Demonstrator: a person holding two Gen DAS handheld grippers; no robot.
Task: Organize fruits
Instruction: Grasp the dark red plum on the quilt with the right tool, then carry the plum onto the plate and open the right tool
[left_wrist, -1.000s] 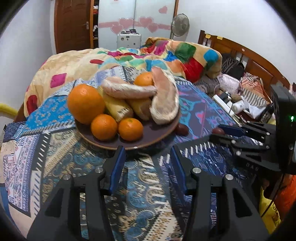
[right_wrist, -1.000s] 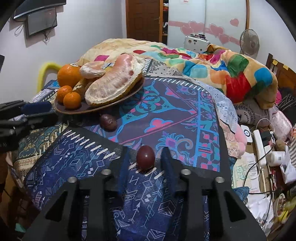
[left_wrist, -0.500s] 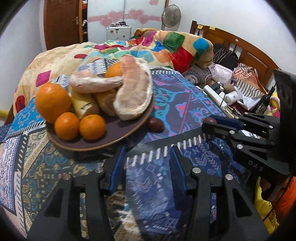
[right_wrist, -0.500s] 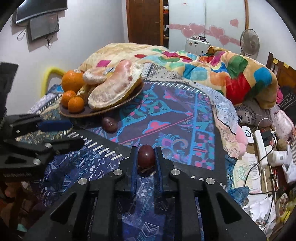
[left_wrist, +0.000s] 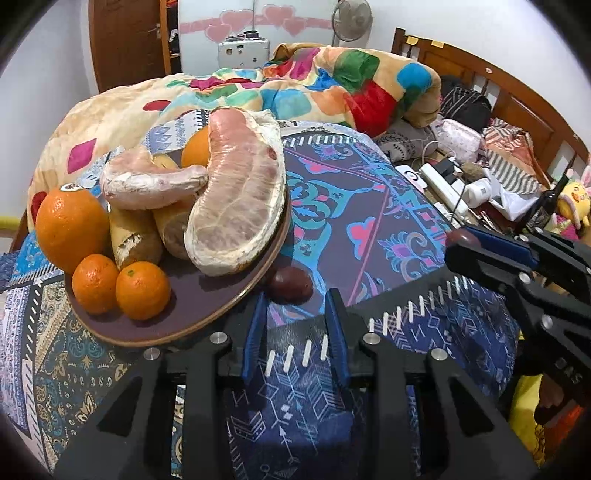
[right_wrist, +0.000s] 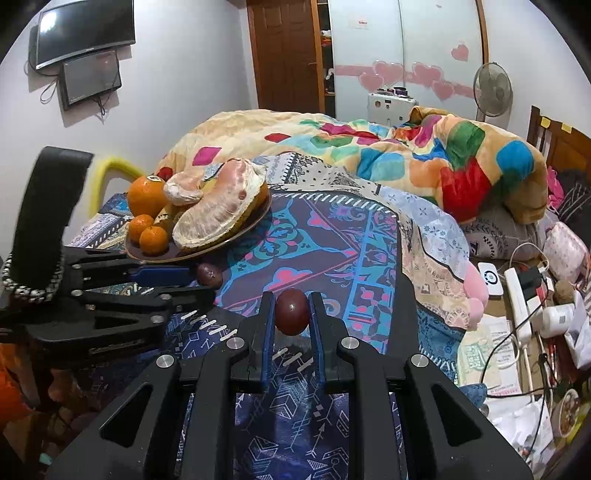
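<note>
A brown plate (left_wrist: 207, 299) on the patterned cloth holds oranges (left_wrist: 142, 290), peeled pomelo pieces (left_wrist: 236, 206) and other fruit. A dark purple passion fruit (left_wrist: 290, 283) lies on the cloth just right of the plate, right in front of my open, empty left gripper (left_wrist: 295, 306). My right gripper (right_wrist: 292, 314) is shut on a second passion fruit (right_wrist: 291, 311) and holds it just above the cloth. The right gripper also shows at the right of the left wrist view (left_wrist: 465, 240). The left gripper also shows in the right wrist view (right_wrist: 199, 286), beside the loose passion fruit (right_wrist: 209, 274).
A colourful blanket (right_wrist: 424, 162) is heaped behind the cloth. A power strip (right_wrist: 521, 295), cables, a bottle and clutter lie at the right. A wooden headboard (left_wrist: 498, 96) stands at the far right. A fan (right_wrist: 493, 88) and a door are behind.
My right gripper has closed on the passion fruit and raised it slightly. My left gripper has moved right and forward, up to the passion fruit beside the plate.
</note>
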